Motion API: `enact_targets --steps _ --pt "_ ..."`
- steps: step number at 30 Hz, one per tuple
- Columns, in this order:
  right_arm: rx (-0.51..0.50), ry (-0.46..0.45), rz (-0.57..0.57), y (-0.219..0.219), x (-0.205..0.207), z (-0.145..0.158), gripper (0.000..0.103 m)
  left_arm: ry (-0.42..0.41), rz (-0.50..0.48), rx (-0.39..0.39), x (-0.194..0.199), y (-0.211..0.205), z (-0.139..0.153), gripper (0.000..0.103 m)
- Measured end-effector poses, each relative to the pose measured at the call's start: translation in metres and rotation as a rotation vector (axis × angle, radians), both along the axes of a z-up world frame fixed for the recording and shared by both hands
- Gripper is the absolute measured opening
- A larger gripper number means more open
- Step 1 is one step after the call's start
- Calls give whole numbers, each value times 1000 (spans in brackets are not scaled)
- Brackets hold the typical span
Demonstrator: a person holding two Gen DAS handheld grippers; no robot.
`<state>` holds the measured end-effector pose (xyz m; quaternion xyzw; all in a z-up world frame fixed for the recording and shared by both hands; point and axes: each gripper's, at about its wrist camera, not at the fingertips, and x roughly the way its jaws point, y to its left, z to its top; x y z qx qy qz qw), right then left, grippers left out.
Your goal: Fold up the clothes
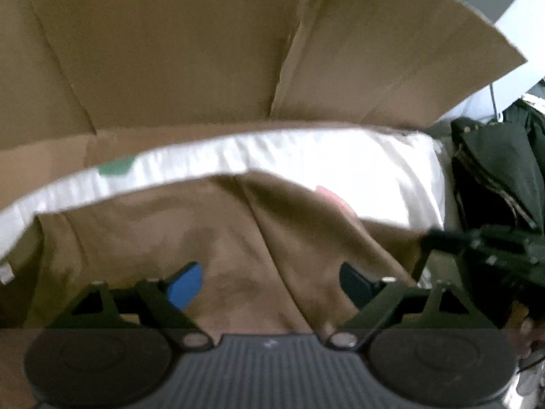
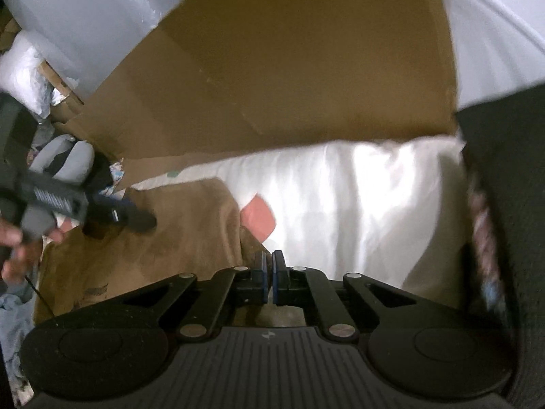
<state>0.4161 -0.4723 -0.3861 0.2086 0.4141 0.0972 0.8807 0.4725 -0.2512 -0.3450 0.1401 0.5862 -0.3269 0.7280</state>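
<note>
While left tongs point(image 1: 270, 284) gape, right tongs point(image 2: 269, 277) pinched over brown garment point(image 2: 177, 235).

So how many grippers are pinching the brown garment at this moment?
1. The right gripper is shut on the brown garment edge; the left gripper hovers open above it.
</note>
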Motion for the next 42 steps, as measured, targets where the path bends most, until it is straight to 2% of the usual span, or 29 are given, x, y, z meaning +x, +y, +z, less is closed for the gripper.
enact_targets --steps 4,8,15,22,25,30,36,39,42 --pt "-77 -39 -15 -9 4 23 0 28 21 7 -1 0 -4 89" --pt "-132 -72 -48 -22 13 38 0 30 -24 8 -6 -3 -5 89" --pt "-203 -63 -70 -33 32 38 0 43 -31 26 -10 5 -10 89" --pt "-282 -9 -88 -32 50 23 1 46 -38 48 -12 16 -11 89" --pt "-283 2 -110 -34 49 22 4 47 -45 55 -13 17 -11 89" --pt "-244 -20 -125 -36 27 36 19 50 -59 64 -16 17 -11 89" --pt "-185 2 -121 -23 -6 37 21 53 -96 73 -23 8 -16 89" --pt "-162 6 -110 -14 -22 33 27 56 -118 83 -26 2 -20 89" --pt "-136 27 -109 -7 -33 28 27 73 -140 89 -30 -4 -26 79"
